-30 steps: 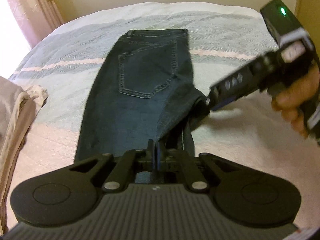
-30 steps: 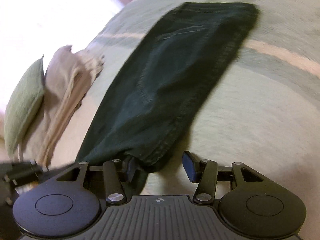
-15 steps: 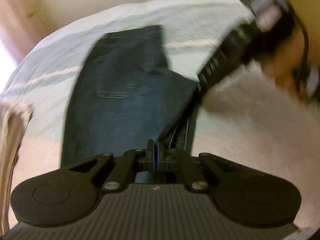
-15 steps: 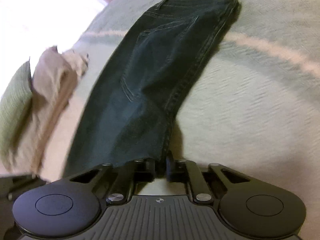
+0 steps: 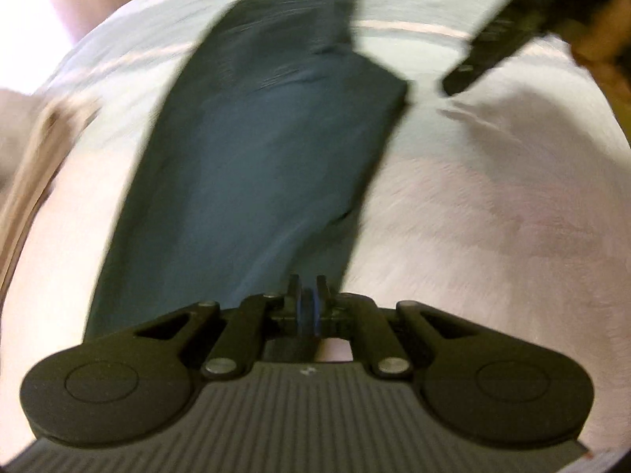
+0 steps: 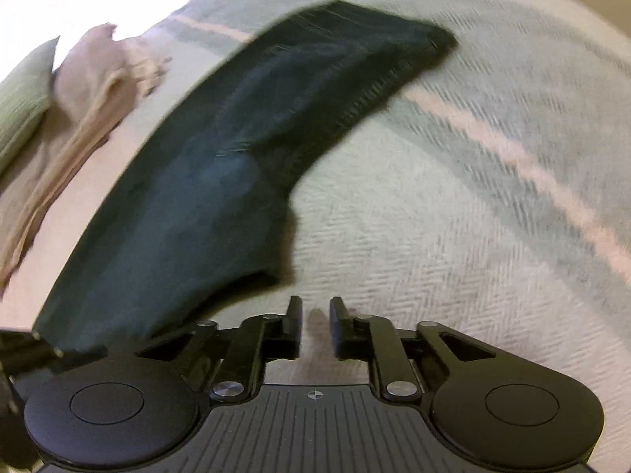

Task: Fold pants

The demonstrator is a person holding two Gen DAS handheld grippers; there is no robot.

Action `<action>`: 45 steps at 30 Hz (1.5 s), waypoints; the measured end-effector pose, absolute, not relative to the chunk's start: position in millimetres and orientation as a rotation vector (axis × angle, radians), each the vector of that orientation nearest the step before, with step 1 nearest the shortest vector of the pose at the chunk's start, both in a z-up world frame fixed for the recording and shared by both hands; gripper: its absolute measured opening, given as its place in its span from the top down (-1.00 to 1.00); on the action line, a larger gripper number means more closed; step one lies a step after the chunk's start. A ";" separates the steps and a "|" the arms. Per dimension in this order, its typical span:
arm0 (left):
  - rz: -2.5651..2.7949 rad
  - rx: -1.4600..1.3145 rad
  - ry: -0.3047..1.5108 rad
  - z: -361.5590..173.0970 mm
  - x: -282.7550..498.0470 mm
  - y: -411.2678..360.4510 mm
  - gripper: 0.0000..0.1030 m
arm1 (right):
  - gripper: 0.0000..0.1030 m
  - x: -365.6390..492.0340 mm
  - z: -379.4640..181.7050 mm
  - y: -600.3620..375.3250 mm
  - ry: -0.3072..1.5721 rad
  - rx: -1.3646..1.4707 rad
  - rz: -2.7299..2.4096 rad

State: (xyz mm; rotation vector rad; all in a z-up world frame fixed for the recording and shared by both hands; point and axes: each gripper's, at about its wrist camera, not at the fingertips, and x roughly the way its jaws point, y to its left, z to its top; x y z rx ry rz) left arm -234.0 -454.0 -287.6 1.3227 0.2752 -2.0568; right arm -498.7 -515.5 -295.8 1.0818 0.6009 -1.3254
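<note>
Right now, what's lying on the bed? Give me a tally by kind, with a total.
Dark jeans: 1
Beige garment: 1
Green pillow: 1
Total: 3

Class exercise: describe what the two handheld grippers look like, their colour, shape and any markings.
Both the left gripper and right gripper are matte black, with two round discs, silver pivot bolts, a ribbed grey base and flat fingers. The left one's pads are blue.
</note>
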 end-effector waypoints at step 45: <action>-1.465 0.802 0.701 -339.5 209.5 -391.0 0.65 | 0.27 -45.6 -373.3 -492.2 0.906 0.458 -0.431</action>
